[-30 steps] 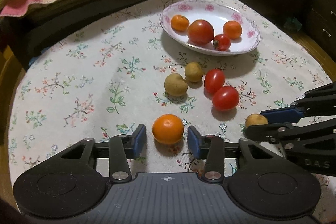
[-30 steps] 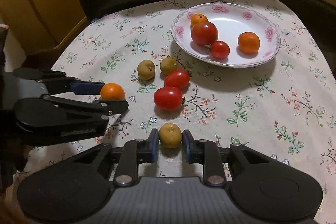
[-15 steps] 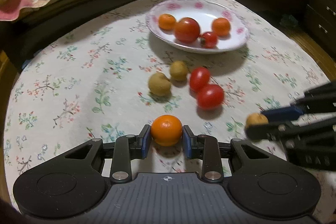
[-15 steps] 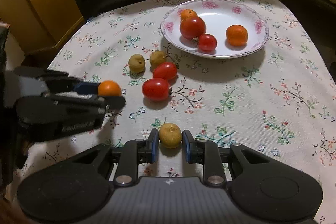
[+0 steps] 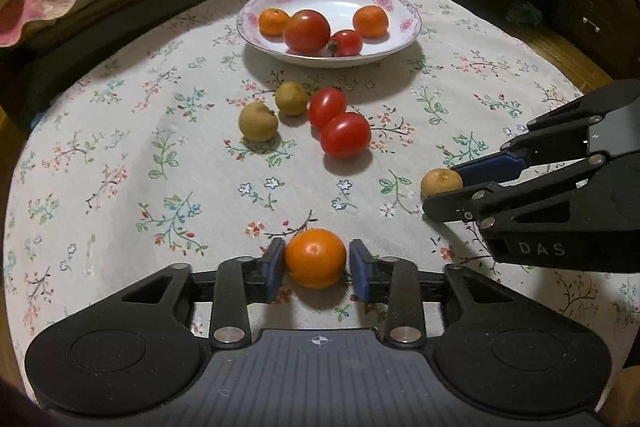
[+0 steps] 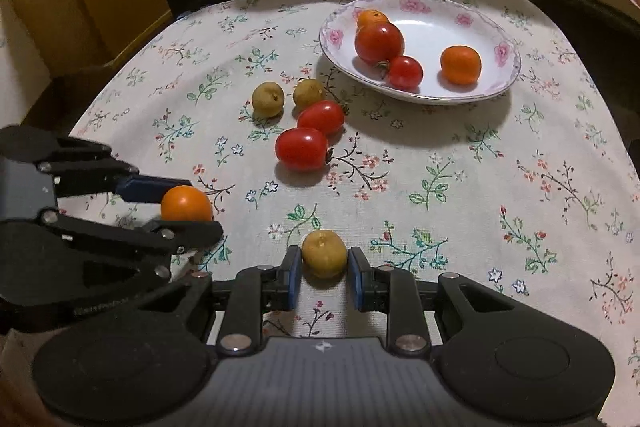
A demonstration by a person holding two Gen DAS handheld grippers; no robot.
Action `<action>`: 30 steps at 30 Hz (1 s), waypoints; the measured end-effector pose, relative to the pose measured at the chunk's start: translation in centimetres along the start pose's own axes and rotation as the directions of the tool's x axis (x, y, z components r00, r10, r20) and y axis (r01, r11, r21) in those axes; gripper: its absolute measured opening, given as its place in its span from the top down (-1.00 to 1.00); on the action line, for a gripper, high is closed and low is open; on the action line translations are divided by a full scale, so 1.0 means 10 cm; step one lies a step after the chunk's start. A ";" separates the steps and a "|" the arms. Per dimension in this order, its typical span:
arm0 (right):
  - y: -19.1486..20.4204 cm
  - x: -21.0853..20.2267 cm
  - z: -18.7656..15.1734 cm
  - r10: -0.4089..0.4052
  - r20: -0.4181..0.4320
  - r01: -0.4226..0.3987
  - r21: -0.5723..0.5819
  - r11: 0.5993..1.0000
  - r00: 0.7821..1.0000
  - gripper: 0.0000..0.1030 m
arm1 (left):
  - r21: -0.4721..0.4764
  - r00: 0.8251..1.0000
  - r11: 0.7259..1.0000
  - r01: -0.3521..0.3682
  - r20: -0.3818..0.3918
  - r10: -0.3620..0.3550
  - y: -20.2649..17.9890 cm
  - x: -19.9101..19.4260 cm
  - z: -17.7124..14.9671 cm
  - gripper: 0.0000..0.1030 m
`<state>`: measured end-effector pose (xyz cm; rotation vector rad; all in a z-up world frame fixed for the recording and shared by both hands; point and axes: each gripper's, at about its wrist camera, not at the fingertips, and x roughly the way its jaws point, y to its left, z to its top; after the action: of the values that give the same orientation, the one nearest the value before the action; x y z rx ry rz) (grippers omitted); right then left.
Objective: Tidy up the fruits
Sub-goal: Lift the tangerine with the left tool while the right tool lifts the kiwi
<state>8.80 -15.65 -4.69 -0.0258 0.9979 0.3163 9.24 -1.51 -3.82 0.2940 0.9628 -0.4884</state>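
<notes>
both tongs are clamped on fruit, left tongs point(image 5: 316, 265) on the orange point(image 5: 315, 258), right tongs point(image 6: 323, 263) on the brown fruit point(image 6: 324, 254), so lift gently and carry to the plate point(image 5: 404, 39) without squeezing harder

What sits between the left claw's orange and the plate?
On the cloth between the orange, held in the left claw, and the plate lie two red tomatoes and two brownish fruits. They only block a slide along the cloth.
</notes>
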 end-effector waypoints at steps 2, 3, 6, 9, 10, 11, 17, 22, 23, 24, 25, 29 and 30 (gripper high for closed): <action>0.00 0.00 0.00 0.001 0.001 -0.001 0.005 1.000 1.000 0.45 | 0.001 1.000 1.000 0.001 -0.003 -0.001 -0.01 0.01 0.00 -0.12; 0.00 0.00 0.00 0.004 0.001 -0.004 0.006 1.000 1.000 0.44 | 0.007 1.000 1.000 0.003 -0.002 -0.003 -0.01 0.01 -0.01 -0.17; 0.00 0.00 0.00 0.011 0.001 -0.011 0.005 1.000 1.000 0.42 | 0.015 1.000 1.000 0.000 -0.005 0.000 -0.01 0.01 -0.03 -0.31; 0.00 0.01 0.01 0.016 0.002 -0.016 0.002 1.000 1.000 0.36 | 0.017 1.000 1.000 0.004 -0.001 -0.004 0.00 0.01 -0.05 -0.33; 0.00 0.01 0.01 0.018 0.001 -0.018 -0.001 1.000 1.000 0.32 | 0.014 1.000 1.000 0.004 -0.001 -0.004 0.00 0.01 -0.05 -0.36; 0.01 0.02 0.02 0.020 -0.002 -0.020 -0.004 1.000 1.000 0.30 | 0.011 1.000 1.000 0.004 -0.003 -0.004 0.01 0.02 -0.05 -0.38; 0.03 0.02 0.03 0.013 -0.007 -0.013 -0.010 1.000 1.000 0.28 | -0.001 1.000 1.000 -0.004 -0.009 0.004 0.02 0.03 -0.04 -0.43; 0.02 0.02 0.04 0.010 -0.011 -0.010 -0.005 1.000 1.000 0.28 | -0.003 1.000 1.000 -0.009 -0.018 0.009 0.02 0.04 -0.03 -0.44; 0.03 0.02 0.04 0.010 -0.011 -0.010 -0.005 1.000 1.000 0.28 | -0.003 1.000 1.000 -0.010 -0.019 0.010 0.02 0.04 -0.03 -0.44; 0.03 0.02 0.04 0.009 -0.011 -0.009 -0.004 1.000 1.000 0.28 | -0.003 1.000 1.000 -0.011 -0.020 0.011 0.02 0.04 -0.03 -0.44; 0.02 0.02 0.05 0.009 -0.011 -0.009 -0.004 1.000 1.000 0.28 | -0.003 1.000 1.000 -0.012 -0.019 0.012 0.02 0.04 -0.03 -0.44; 0.03 0.02 0.05 0.009 -0.012 -0.009 -0.004 1.000 1.000 0.28 | -0.004 1.000 1.000 -0.013 -0.023 0.013 0.02 0.05 -0.03 -0.44; 0.03 0.02 0.05 0.007 -0.013 -0.007 -0.004 1.000 1.000 0.28 | -0.004 1.000 1.000 -0.015 -0.023 0.015 0.02 0.05 -0.02 -0.44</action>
<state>9.28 -15.22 -4.57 -0.0281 1.0106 0.3245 9.37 -1.38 -4.34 0.3034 0.9836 -0.4705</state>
